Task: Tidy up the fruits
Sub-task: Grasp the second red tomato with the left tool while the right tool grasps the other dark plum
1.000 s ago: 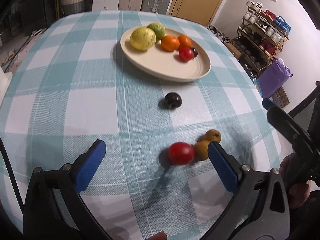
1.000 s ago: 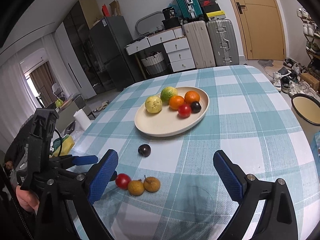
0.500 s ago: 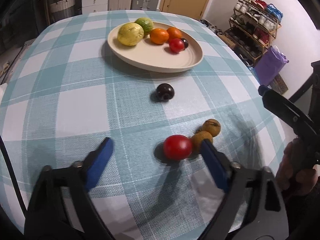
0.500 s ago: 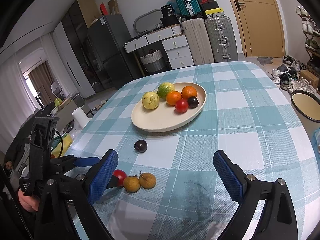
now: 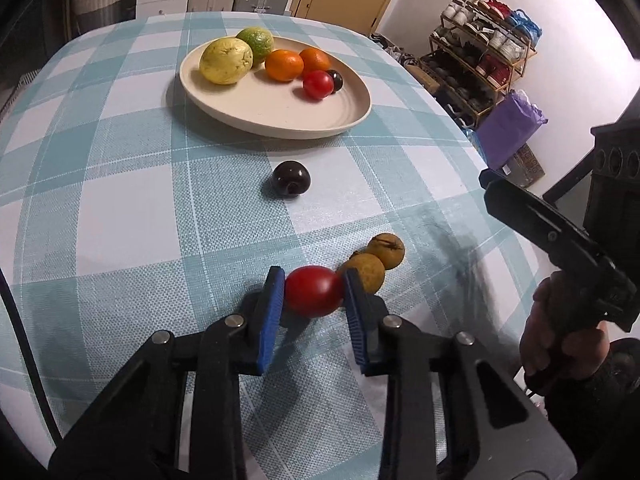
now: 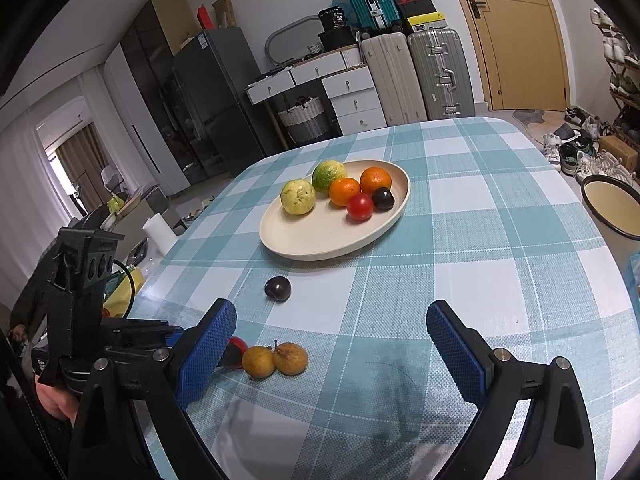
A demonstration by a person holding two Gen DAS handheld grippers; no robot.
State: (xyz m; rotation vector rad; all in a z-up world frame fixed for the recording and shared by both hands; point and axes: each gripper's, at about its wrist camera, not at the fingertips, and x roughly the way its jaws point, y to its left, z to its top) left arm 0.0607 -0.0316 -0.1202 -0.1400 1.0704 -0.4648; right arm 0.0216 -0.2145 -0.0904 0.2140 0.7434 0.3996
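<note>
My left jaws [image 5: 314, 294] are closing on the red tomato [image 5: 313, 291] — both blue pads touch its smooth round sides. It sits on the surface [image 5: 120, 208], near my edge, and it touches a brown fruit [image 5: 366, 272]. A second brown fruit [image 5: 386, 250] sits right behind that one. They look dull and a bit rough, and the far one has a dry little stem.

My right jaws [image 6: 332, 348] stand wide apart, with nothing between them.

My left view shows the tomato whole. In my right view it is only a red sliver [image 6: 239, 345], tucked behind my blue pad. But that view shows the left tool from the side, with a hand [image 6: 52, 400] under it. My left view shows the hand [image 5: 560, 344] on the right tool.

A shiny dark plum [image 5: 291, 178] sits alone in the middle of the cloth, which is woven in teal and white squares.

Farther back is a cream oval plate [image 5: 280, 116] with fine ring lines. It holds a bumpy yellow fruit [image 5: 226, 60], a green one [image 5: 256, 40], two oranges [image 5: 284, 65], a tomato [image 5: 318, 84] and a small plum [image 5: 336, 79].
</note>
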